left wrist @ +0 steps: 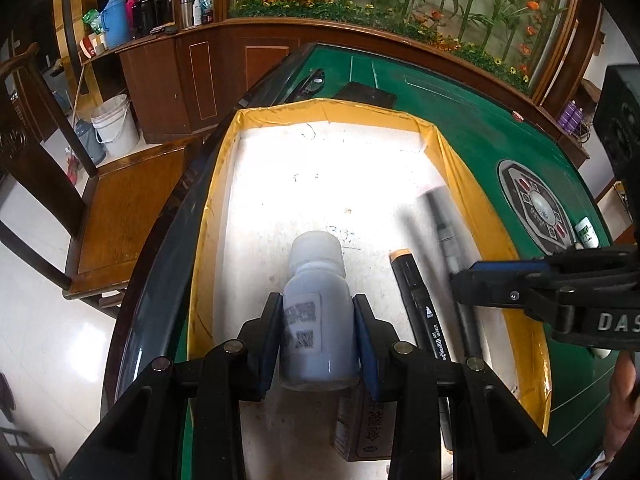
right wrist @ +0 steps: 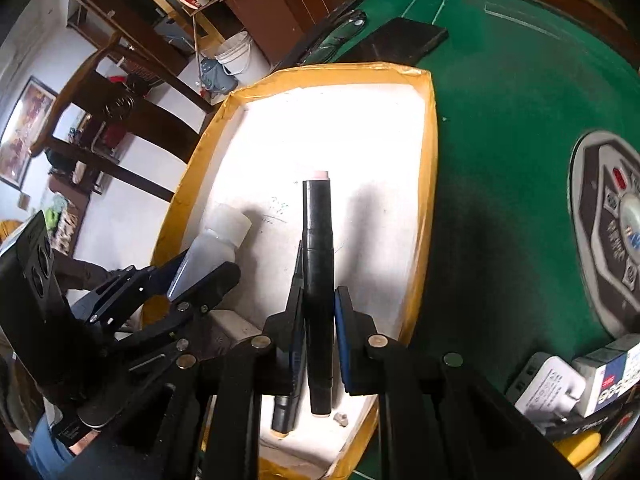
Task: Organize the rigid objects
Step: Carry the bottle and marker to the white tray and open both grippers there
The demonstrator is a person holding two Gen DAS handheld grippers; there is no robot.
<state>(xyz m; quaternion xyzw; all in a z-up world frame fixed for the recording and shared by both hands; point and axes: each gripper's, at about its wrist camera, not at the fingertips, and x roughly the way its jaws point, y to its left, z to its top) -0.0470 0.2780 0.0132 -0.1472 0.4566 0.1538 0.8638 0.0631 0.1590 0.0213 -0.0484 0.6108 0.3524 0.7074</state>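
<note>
From the left wrist, the left gripper (left wrist: 316, 332) pinches a white bottle (left wrist: 316, 312) over the tray (left wrist: 448, 152), where a marker (left wrist: 420, 304) already lies; from the right wrist, the right gripper (right wrist: 318, 320) clamps a black marker (right wrist: 318, 264) above the same tray (more clutter seemingly awaits on the table (right wrist: 500, 120)).

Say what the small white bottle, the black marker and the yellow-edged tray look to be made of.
Small white bottle: probably matte, slightly translucent plastic; light glows through its cap, and a paper label is stuck on.
Black marker: likely hard, glossy plastic; a highlight runs along its barrel.
Yellow-edged tray: seemingly white foam or board wrapped in shiny yellow tape, which wrinkles at the corners.
</note>
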